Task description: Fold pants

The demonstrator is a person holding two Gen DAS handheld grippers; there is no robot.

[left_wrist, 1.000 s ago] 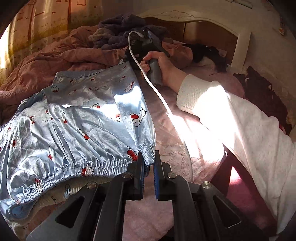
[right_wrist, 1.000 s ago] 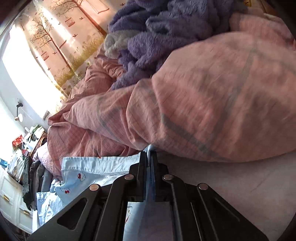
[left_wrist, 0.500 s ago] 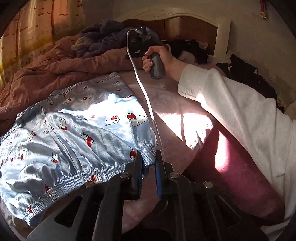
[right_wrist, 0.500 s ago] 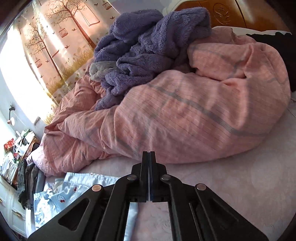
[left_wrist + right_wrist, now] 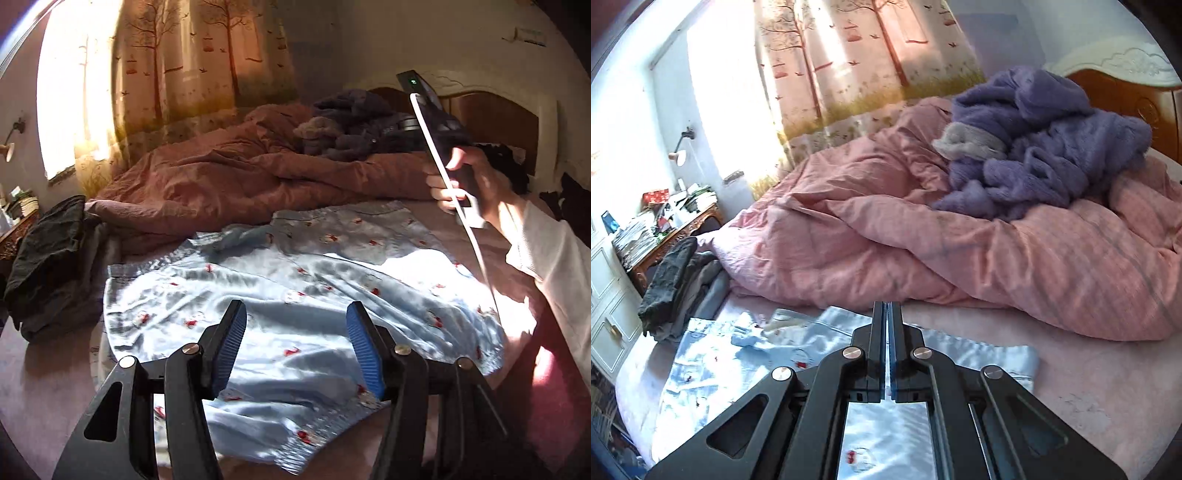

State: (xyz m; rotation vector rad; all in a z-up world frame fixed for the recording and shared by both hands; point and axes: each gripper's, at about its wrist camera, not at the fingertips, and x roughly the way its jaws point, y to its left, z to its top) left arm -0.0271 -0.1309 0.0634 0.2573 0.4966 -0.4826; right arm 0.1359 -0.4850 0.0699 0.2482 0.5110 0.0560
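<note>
Your left gripper: jaws just opened, nothing between them; right gripper closed, empty.
Pale blue pants lie spread flat on the bed, just below both grippers, beside the pink duvet.

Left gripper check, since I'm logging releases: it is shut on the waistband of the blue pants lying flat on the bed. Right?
Not quite. The left wrist view shows the left gripper open, holding nothing; the blue pants do lie flat on the bed.
</note>
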